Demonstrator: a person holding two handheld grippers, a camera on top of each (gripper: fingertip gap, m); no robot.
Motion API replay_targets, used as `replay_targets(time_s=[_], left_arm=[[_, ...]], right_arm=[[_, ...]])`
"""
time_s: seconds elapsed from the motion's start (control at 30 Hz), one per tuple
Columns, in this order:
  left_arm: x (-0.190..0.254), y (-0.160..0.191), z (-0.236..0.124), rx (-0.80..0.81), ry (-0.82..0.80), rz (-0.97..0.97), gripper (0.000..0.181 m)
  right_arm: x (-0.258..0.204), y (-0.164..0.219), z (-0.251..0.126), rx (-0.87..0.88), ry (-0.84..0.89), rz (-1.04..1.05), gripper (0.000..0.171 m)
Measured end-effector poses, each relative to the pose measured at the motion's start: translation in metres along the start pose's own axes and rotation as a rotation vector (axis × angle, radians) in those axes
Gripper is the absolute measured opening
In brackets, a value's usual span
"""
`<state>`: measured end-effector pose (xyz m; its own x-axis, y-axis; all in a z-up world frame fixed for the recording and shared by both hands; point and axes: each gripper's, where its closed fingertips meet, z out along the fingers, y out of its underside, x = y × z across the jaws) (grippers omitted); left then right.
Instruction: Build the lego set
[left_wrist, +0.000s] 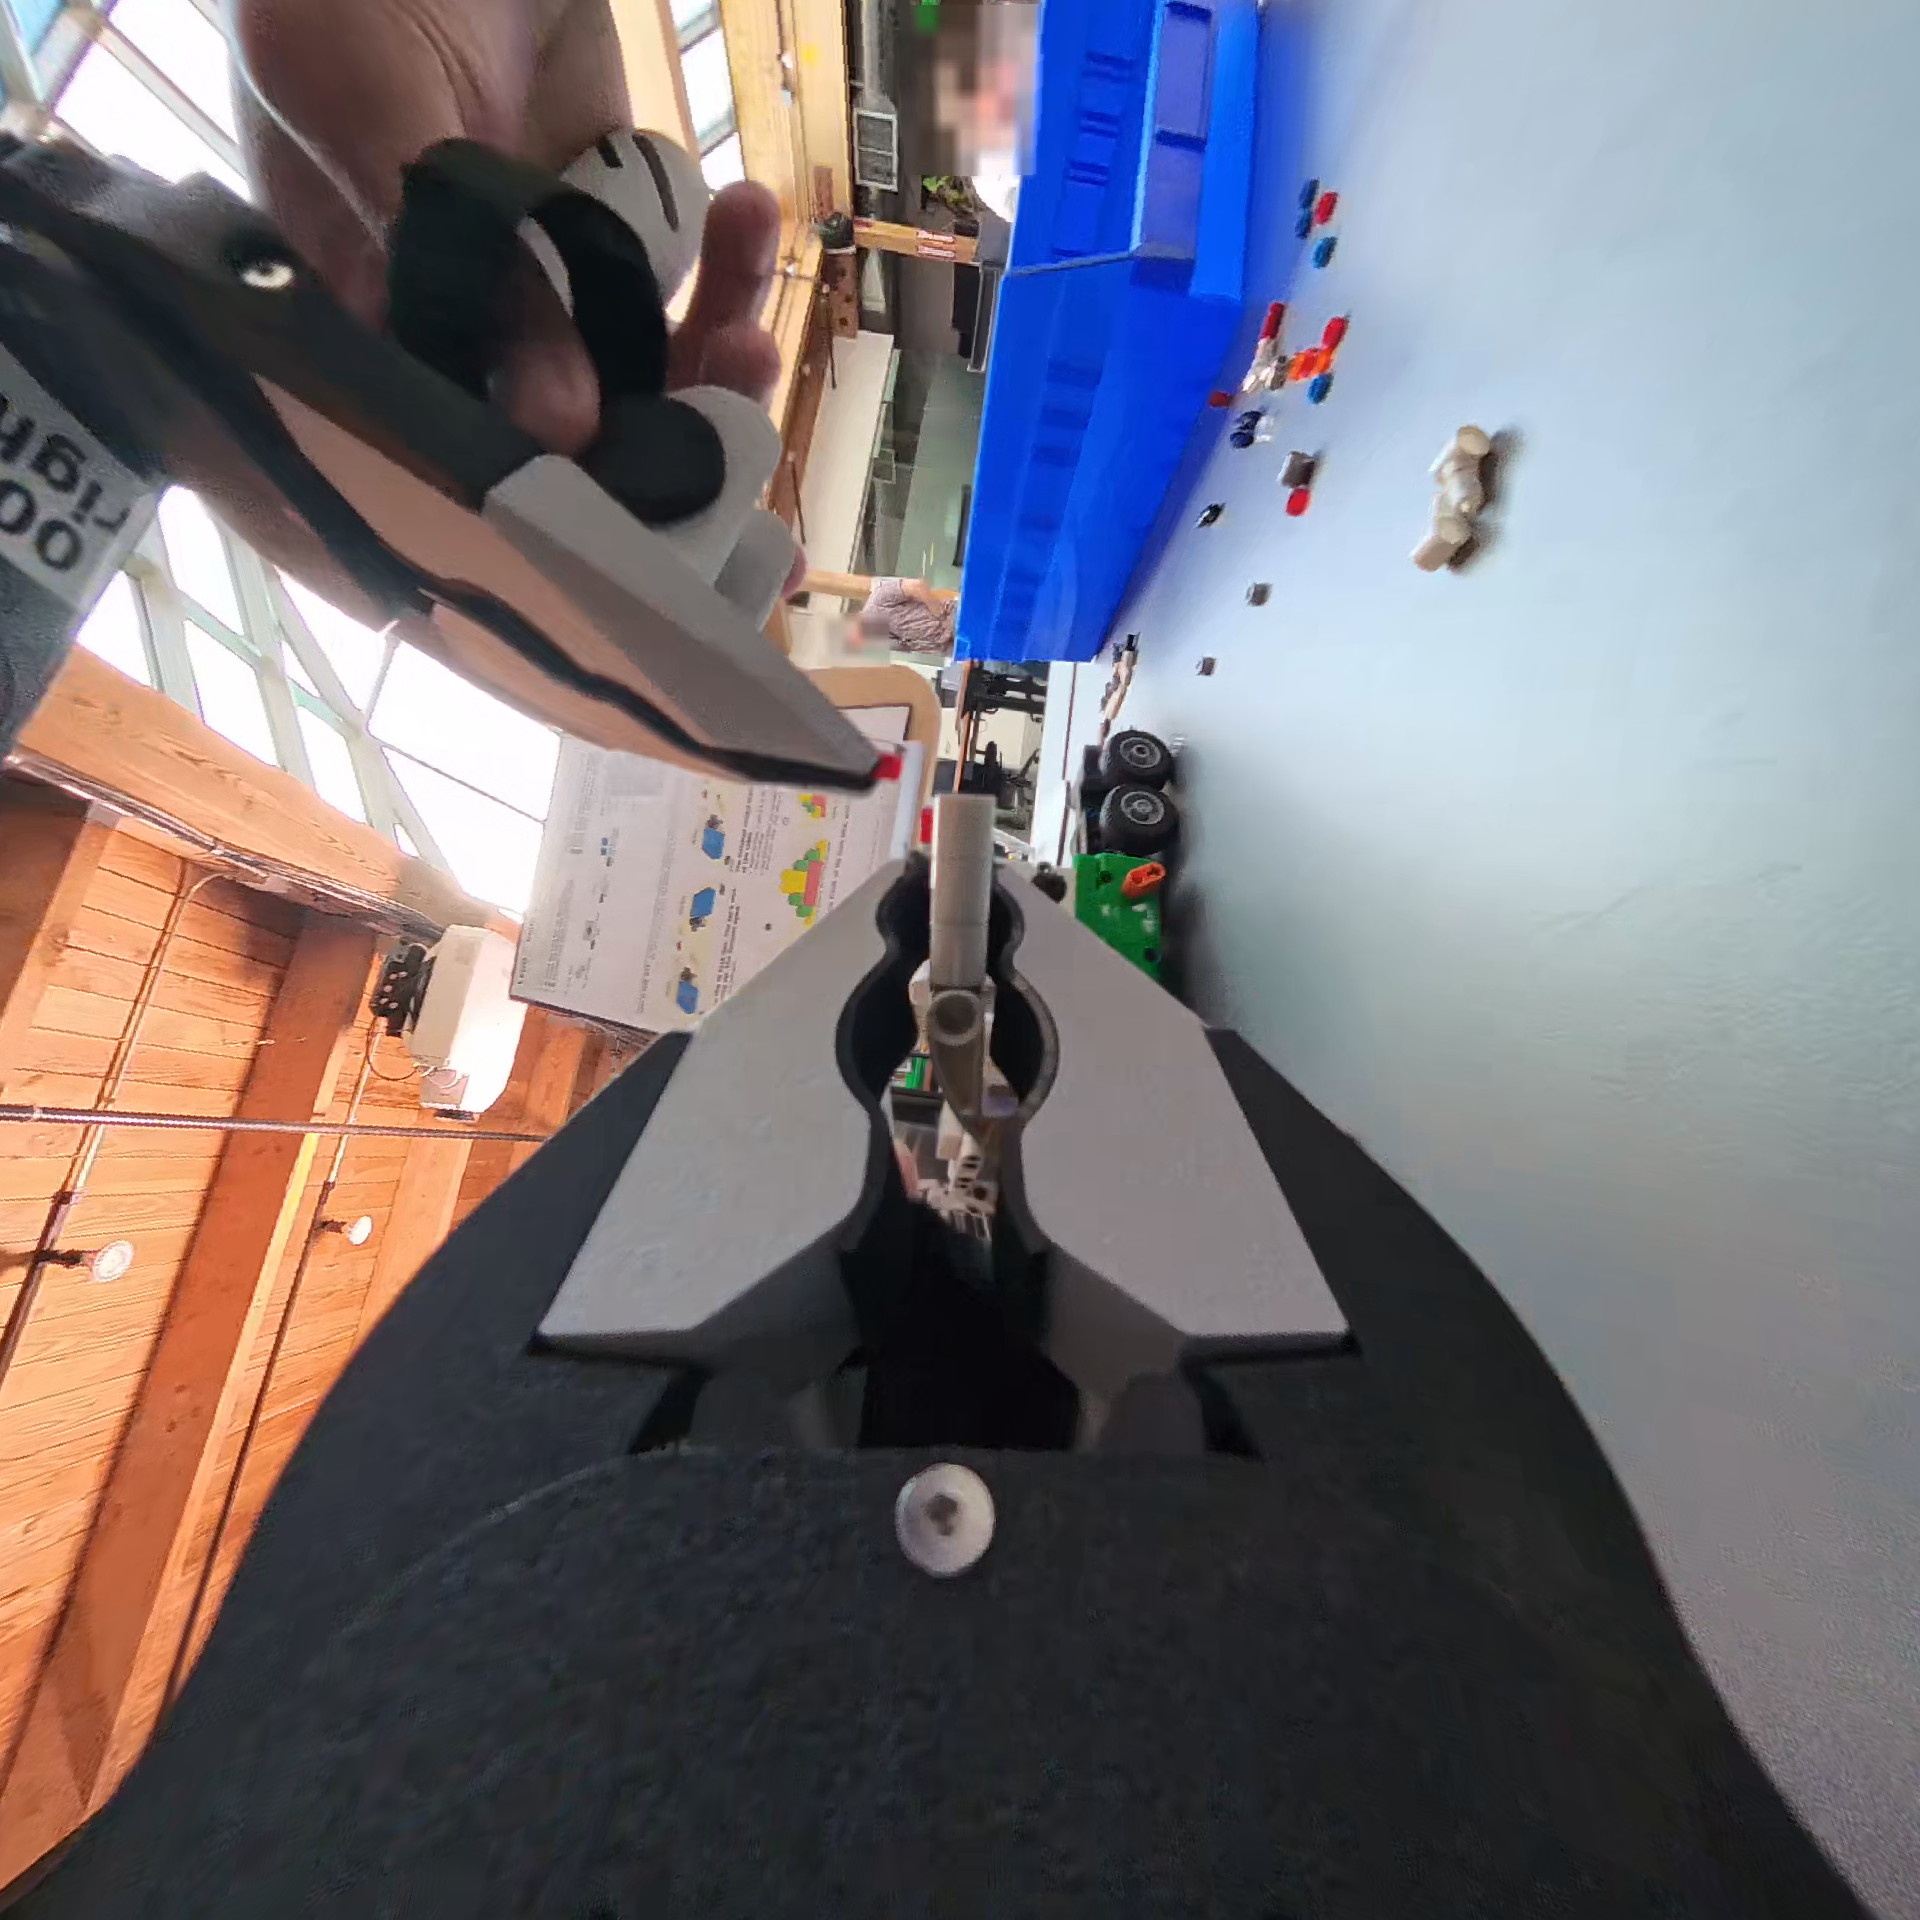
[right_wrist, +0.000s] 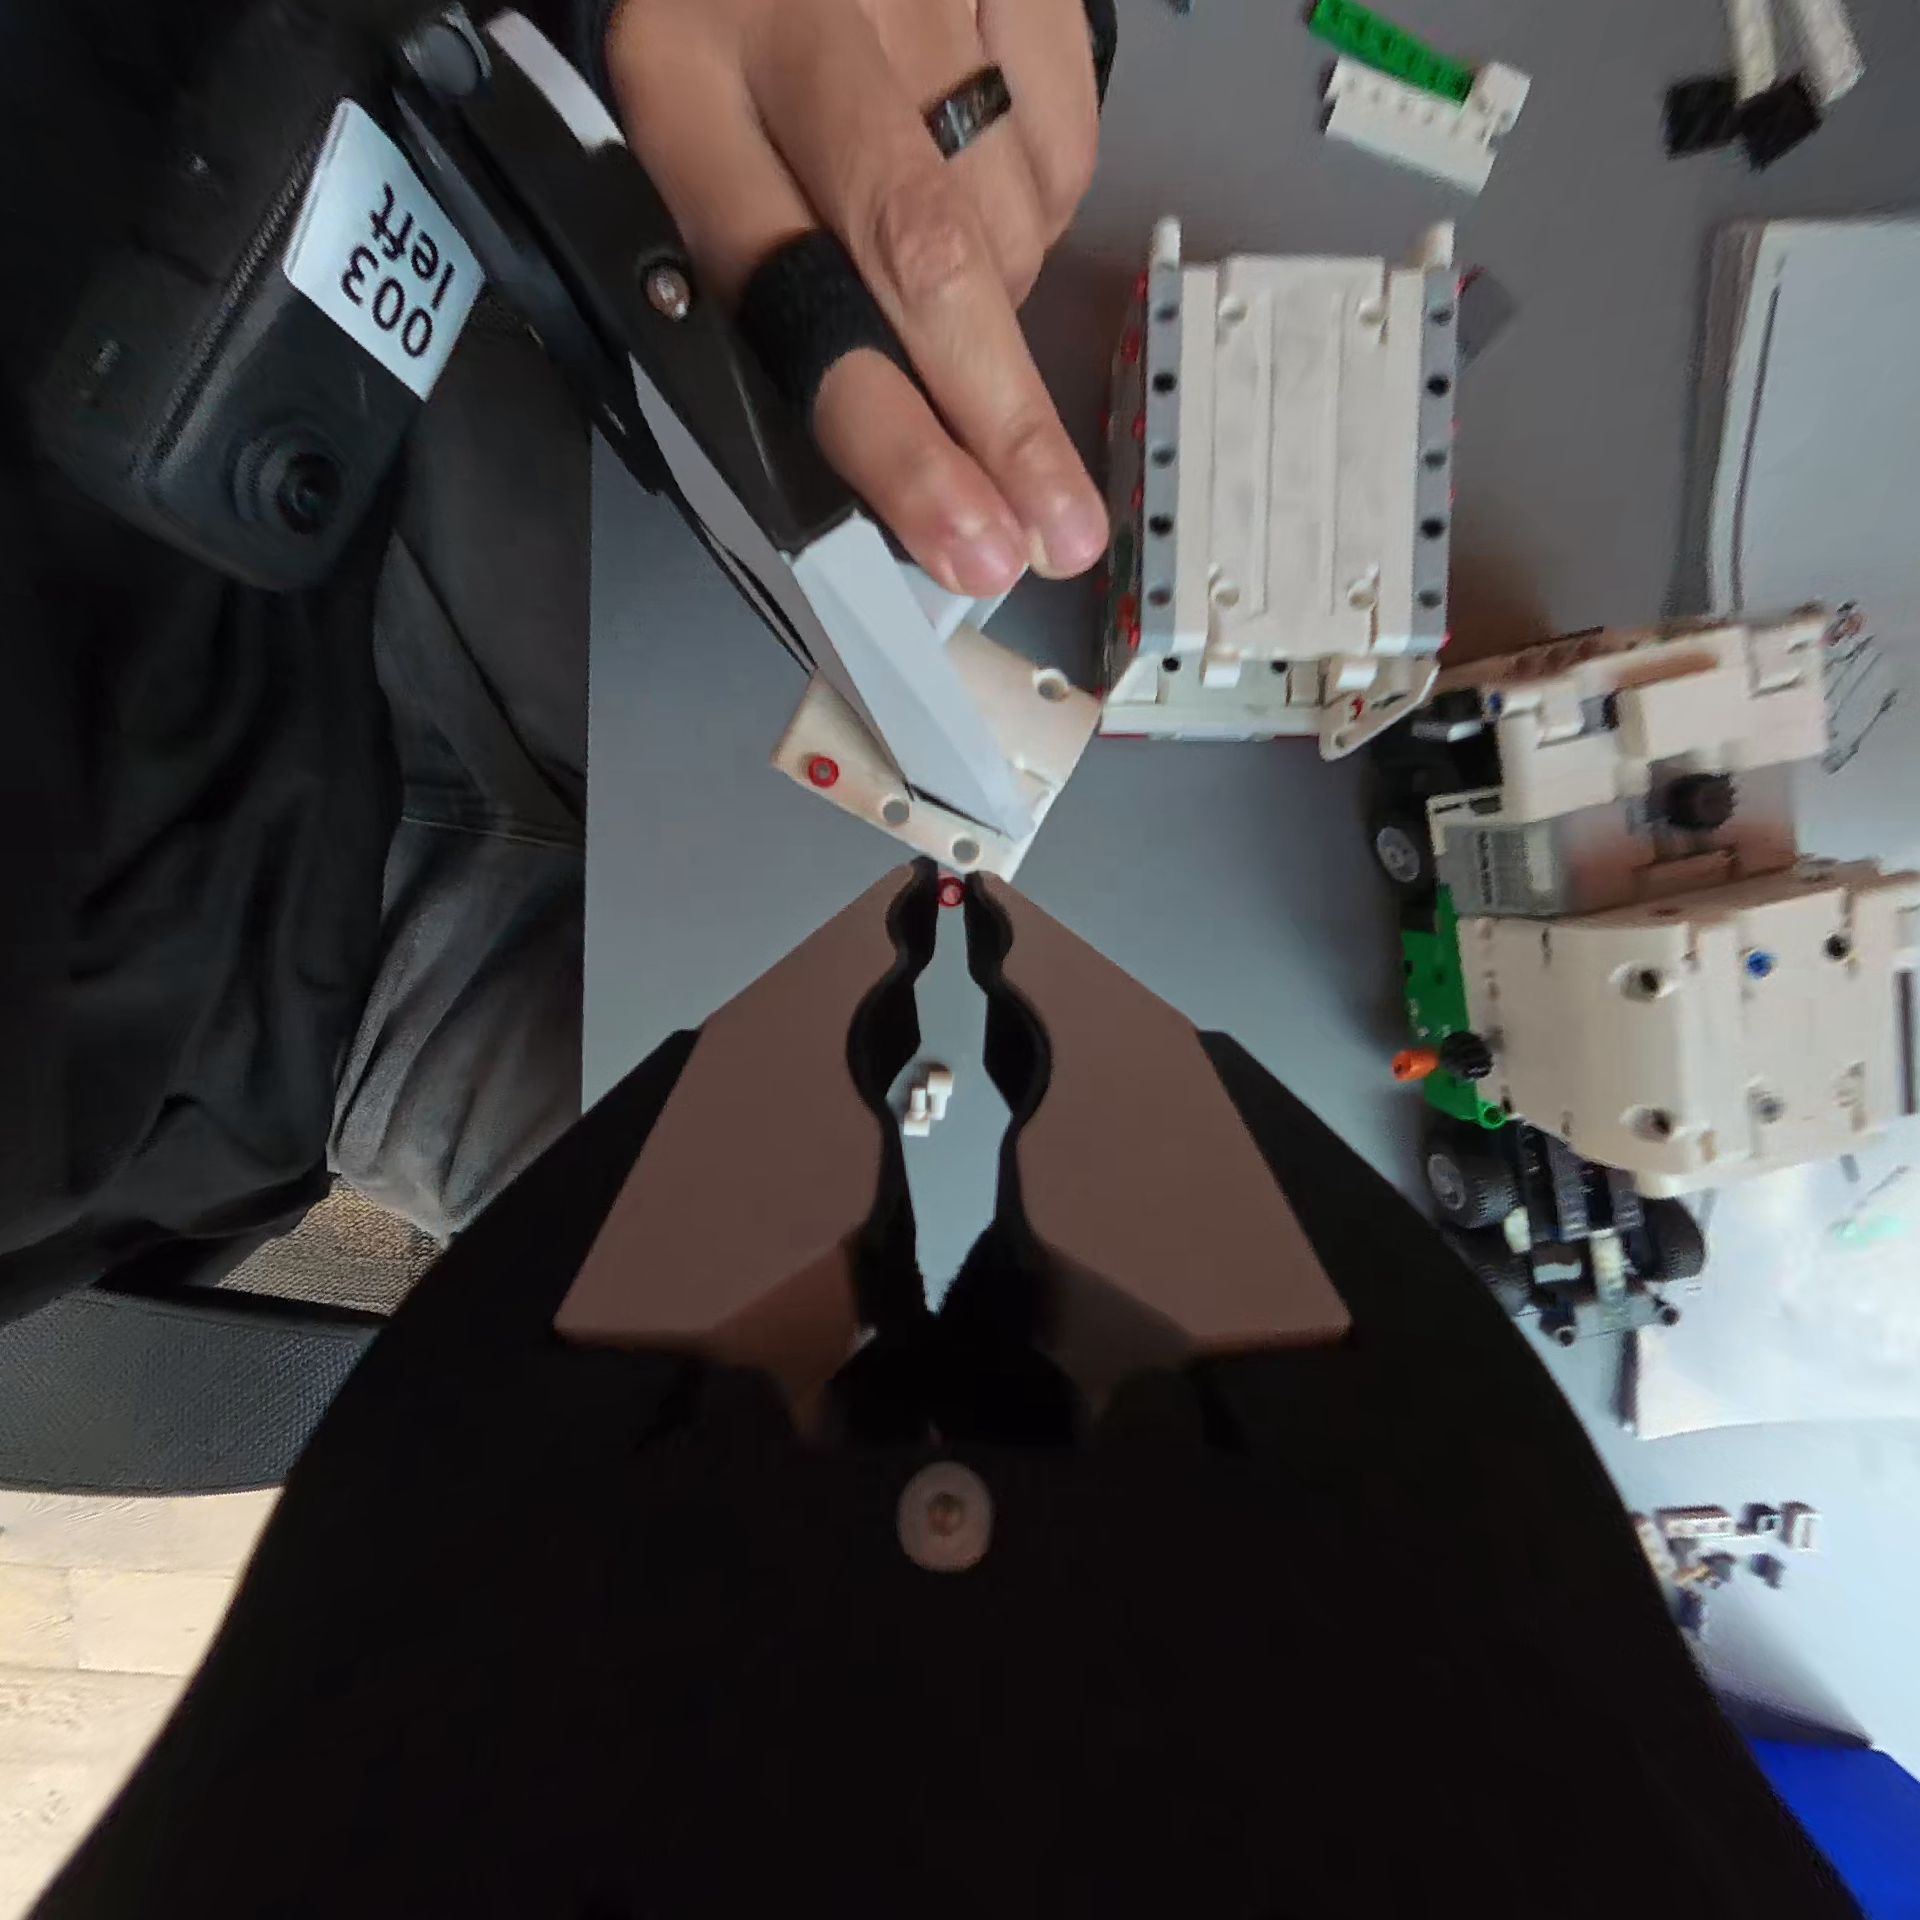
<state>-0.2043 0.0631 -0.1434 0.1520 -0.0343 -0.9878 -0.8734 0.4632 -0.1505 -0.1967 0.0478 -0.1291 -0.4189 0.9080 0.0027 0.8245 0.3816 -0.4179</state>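
A white panel piece (right_wrist: 940, 769), flat with round holes and one red pin already seated in it, sits clamped between the fingers of the left gripper (right_wrist: 997, 821), held up over the grey table (right_wrist: 1195, 935) just left of the truck parts. In the left wrist view the same piece shows edge-on as a grey-white strip (left_wrist: 958, 904) pinched between that gripper's own closed fingers (left_wrist: 951, 883). The right gripper (right_wrist: 948, 891) is closed on a small red pin (right_wrist: 950, 892) at its very tips, and the pin sits just beside the near edge of the panel, close to its row of holes; whether it touches cannot be told. From the left wrist view the right gripper (left_wrist: 883, 767) comes in from the upper left with the red pin (left_wrist: 888, 767) at its tip, near the end of the held piece. A hand (right_wrist: 914, 260) with a dark ring grips the left tool. To the right on the table lie a white ribbed body section (right_wrist: 1288, 468) and, nearer, the partly built white and green truck (right_wrist: 1642, 914) with black wheels. A small white piece (right_wrist: 928, 1103) lies on the table below the right gripper. Far off in the left wrist view stand a blue bin (left_wrist: 1101, 364) and scattered small red and blue parts (left_wrist: 1299, 353).
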Motion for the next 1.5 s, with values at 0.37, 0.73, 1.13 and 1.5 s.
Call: replay_targets(time_s=[0.37,0.73,1.13,1.5], left_arm=[[-0.046,0.033,-0.009,-0.041,-0.057,-0.009,0.005],[-0.057,0.059,-0.005,-0.133,-0.049,0.006,0.005],[-0.054,0.075,0.0,-0.182,0.003,-0.143,0.005],[-0.061,0.073,-0.002,-0.059,0.055,-0.386,0.005]], right_arm=[[0.027,-0.047,-0.012,-0.144,0.016,-0.094,0.003],[0.051,-0.058,-0.012,-0.232,0.064,-0.137,0.003],[0.068,-0.064,-0.005,-0.169,0.044,-0.035,0.003],[0.07,-0.05,-0.022,-0.236,0.358,-0.434,0.03]])
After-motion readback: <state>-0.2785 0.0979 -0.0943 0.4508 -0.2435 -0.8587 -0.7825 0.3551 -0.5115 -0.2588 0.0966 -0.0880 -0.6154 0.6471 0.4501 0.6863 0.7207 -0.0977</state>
